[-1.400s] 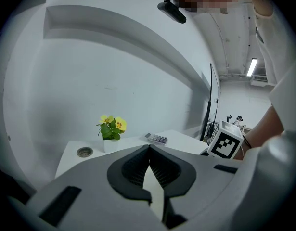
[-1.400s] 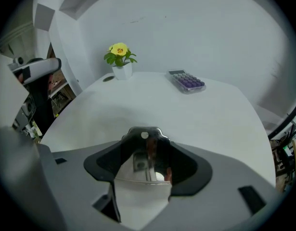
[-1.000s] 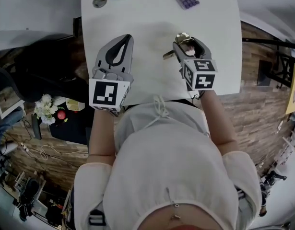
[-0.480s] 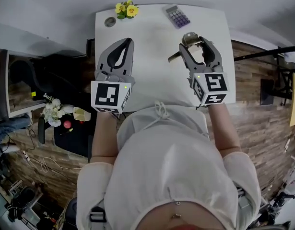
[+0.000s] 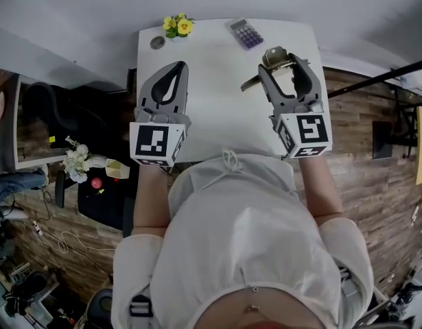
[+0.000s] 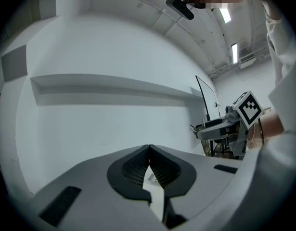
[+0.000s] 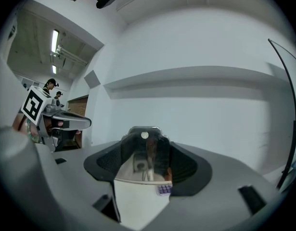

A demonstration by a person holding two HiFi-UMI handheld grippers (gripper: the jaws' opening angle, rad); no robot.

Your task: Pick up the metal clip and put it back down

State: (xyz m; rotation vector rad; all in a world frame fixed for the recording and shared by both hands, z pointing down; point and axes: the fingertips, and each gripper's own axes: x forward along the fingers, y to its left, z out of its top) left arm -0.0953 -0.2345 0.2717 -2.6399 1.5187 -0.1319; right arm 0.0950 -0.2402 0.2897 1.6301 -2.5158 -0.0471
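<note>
Bright even light, soft shadows, strong fisheye distortion, dark corners

A white table (image 5: 217, 94) stands on a wood-plank floor (image 5: 361, 177), its far edge at a plain white wall (image 6: 114, 124) with a horizontal ledge (image 6: 114, 83). Strip lights (image 7: 55, 40) are mounted on the ceiling and lit
</note>
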